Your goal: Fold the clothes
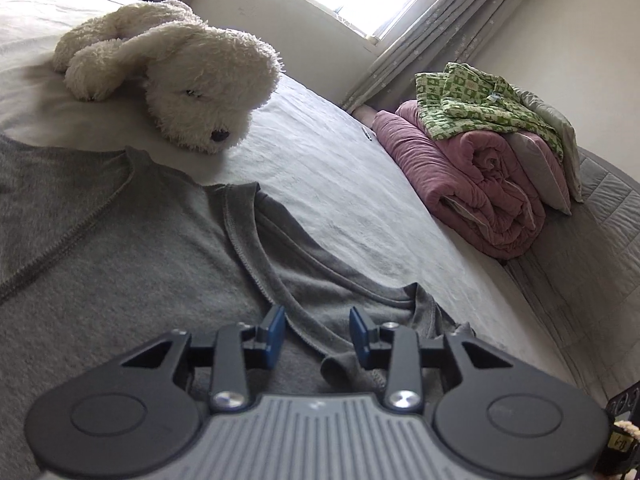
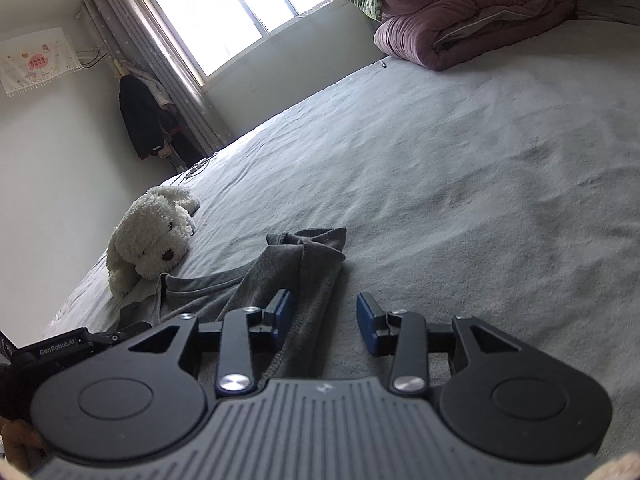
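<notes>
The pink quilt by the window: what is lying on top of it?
A green patterned garment lies crumpled on the folded pink quilt. A pale pillow leans beside them; what the garment covers is hidden.

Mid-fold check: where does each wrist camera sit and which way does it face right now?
Left wrist: on the left gripper, low over the grey shirt, facing the plush dog and folded bedding; jaws apart.
Right wrist: on the right gripper, at the shirt's edge, facing the window; jaws apart.
Shared: shirt, dog, bedding, window.
</notes>
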Tool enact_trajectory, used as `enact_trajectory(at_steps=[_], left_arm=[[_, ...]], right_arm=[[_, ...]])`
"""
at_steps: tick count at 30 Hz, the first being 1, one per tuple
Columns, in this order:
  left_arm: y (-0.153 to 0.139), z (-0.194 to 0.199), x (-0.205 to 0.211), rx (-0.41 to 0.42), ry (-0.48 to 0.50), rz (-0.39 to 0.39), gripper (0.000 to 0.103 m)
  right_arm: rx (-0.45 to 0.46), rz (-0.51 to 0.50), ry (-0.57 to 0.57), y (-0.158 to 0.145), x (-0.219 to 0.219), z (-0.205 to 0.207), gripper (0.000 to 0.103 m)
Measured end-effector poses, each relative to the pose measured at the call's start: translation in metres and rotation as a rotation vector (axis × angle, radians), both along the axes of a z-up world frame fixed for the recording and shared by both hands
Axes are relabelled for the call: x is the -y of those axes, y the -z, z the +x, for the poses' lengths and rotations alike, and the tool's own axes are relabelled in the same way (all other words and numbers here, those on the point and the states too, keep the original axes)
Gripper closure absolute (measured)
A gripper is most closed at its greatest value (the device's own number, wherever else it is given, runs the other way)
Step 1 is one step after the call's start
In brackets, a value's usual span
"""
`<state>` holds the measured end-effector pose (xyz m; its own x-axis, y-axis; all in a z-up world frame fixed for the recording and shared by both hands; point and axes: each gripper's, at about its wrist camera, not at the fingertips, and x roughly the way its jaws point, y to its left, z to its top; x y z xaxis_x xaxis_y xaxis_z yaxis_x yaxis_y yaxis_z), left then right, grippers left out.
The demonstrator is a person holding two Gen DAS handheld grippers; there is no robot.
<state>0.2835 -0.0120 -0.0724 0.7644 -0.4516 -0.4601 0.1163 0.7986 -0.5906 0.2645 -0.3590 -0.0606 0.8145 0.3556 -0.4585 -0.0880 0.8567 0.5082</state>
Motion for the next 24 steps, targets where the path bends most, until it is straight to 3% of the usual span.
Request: enact_trajectory(at_steps=[6, 9, 10, 11, 12, 13, 15, 24], left_arm=[[0.002, 0.002, 0.01, -0.024, 0.15, -0.038, 0.067], [0.003, 0.001, 0.022, -0.024, 0.177, 0.005, 0.068], [0.002, 0.0, 0.024, -0.02, 0.172, 0.02, 0.071], [0.002, 0.0, 0.025, -0.018, 0.168, 0.027, 0.081], [0.002, 0.001, 0.027, -0.018, 0.165, 0.03, 0.085], [0.002, 0.0, 0.028, -0.018, 0.163, 0.032, 0.093], [-0.003, -0.002, 0.031, -0.002, 0.148, 0.045, 0.096], [-0.03, -0.011, 0.028, 0.104, 0.035, 0.098, 0.097]], right_arm=[[0.01, 0.005, 0.006, -0.003, -0.007, 0.029, 0.061], [0.003, -0.015, 0.014, 0.008, -0.015, 0.042, 0.064], [0.001, -0.016, 0.014, 0.01, -0.016, 0.044, 0.073], [0.0, -0.017, 0.014, 0.012, -0.017, 0.045, 0.085], [0.005, -0.012, 0.019, 0.012, -0.016, 0.044, 0.089], [0.011, -0.007, 0.024, 0.011, -0.015, 0.043, 0.09], [0.026, 0.007, 0.036, 0.01, -0.012, 0.041, 0.091], [0.079, -0.012, 0.04, 0.003, -0.011, 0.038, 0.092]])
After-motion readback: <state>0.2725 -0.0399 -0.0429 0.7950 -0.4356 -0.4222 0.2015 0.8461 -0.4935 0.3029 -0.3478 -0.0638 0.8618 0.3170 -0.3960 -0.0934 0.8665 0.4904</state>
